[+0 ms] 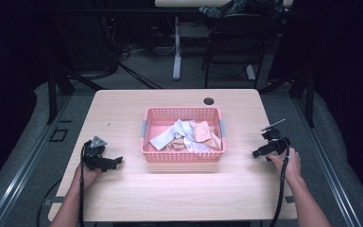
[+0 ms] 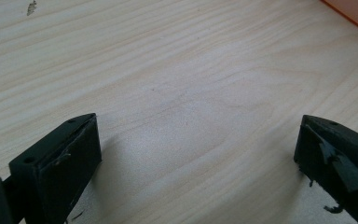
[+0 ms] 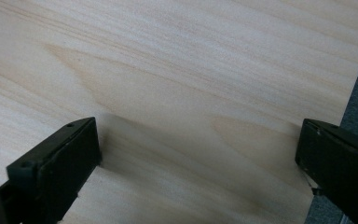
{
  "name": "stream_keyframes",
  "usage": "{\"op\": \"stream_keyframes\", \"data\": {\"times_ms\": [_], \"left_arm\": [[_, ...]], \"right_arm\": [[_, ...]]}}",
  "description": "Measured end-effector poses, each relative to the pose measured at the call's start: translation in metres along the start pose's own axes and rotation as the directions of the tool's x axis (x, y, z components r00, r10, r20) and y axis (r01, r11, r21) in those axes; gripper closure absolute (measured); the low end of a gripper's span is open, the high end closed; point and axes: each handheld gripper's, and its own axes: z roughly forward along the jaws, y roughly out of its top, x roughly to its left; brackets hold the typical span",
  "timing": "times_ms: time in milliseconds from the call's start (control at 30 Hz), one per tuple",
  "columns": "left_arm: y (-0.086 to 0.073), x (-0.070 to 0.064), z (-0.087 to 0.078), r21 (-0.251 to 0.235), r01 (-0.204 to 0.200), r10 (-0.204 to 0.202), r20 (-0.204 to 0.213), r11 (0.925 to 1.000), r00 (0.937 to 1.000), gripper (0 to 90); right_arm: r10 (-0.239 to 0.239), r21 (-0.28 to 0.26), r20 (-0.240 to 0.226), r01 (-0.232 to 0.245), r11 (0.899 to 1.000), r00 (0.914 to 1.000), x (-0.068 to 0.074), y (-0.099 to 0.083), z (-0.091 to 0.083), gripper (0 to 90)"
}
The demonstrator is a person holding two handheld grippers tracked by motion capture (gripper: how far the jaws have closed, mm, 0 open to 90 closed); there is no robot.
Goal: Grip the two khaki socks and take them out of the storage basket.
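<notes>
**Pink basket sits mid-table between two idle grippers**

Pink plastic lattice basket (image 1: 183,153) sits at the middle of the pale wooden table (image 1: 170,194), its long axis running left to right. We count roughly three crumpled cloths (image 1: 185,135) inside, white and peach; their exact number is hard to make out. Our left gripper (image 2: 198,154) and right gripper (image 3: 198,154) hover over bare wood, jaws spread wide, holding nothing
</notes>
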Motion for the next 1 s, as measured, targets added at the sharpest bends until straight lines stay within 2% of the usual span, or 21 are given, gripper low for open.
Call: {"op": "stream_keyframes", "data": {"times_ms": [67,167,767,800,900,1000], "left_arm": [[0.0000,0.0000,0.0000,0.000,0.000,0.000,0.000,1.0000,1.0000,0.4],[0.0000,-0.0001,0.0000,0.000,0.000,0.000,0.000,1.0000,1.0000,0.4],[-0.0002,-0.0005,-0.0001,0.000,0.005,-0.005,-0.003,1.0000,1.0000,0.4],[-0.0003,-0.0004,-0.0003,0.000,0.004,-0.004,-0.004,1.0000,1.0000,0.3],[-0.0003,-0.0004,-0.0003,0.000,0.004,-0.004,-0.004,1.0000,1.0000,0.3],[-0.0003,-0.0005,-0.0004,0.002,0.005,-0.005,-0.004,1.0000,1.0000,0.3]], "right_arm": [[0.021,-0.023,0.006,-0.020,1.000,0.9998,0.0016,-0.0011,0.0012,0.0],[0.007,-0.013,0.002,-0.007,1.000,1.0000,0.0006,-0.0009,0.0004,0.0],[0.000,-0.017,0.001,0.000,1.000,1.0000,0.0006,-0.0021,-0.0003,0.0],[0.012,-0.034,0.002,-0.012,0.999,0.9999,0.0014,-0.0031,0.0005,0.0],[-0.001,-0.032,0.001,0.001,0.999,1.0000,0.0005,-0.0042,-0.0004,0.0],[0.011,-0.050,0.003,-0.011,0.999,0.9999,0.0013,-0.0052,0.0004,0.0]]}}
